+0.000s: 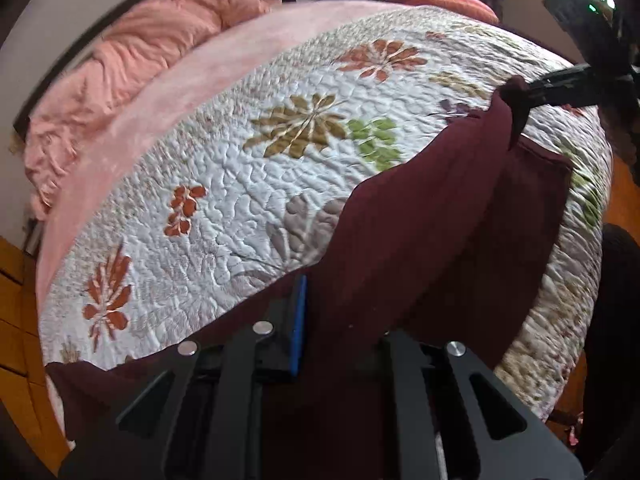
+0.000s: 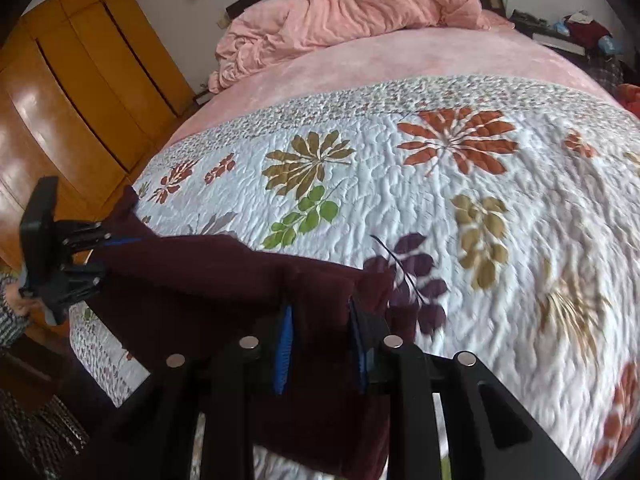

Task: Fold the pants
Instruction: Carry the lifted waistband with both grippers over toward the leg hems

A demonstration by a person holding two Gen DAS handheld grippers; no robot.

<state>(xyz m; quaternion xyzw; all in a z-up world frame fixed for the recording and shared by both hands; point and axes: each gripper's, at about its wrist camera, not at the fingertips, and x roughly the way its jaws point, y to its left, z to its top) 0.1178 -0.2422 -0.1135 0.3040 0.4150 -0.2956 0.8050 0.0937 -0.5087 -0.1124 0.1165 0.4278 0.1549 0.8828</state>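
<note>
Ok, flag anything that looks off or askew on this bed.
Nothing damaged or spilled. The maroon pants hang bunched between the left tongs and right tongs, not flat on the quilt. A pink blanket lies crumpled at the headboard.

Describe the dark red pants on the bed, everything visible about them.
The pants are a deep maroon, of soft, thick-looking knit cloth without pattern. They are stretched in a band between both grippers over the near edge of the floral quilt. The right gripper pinches a bunched end between its blue-padded jaws; the left gripper grips the other end. Part drapes on the quilt, and a flap hangs down. Waistband and hems cannot be told apart.
</note>
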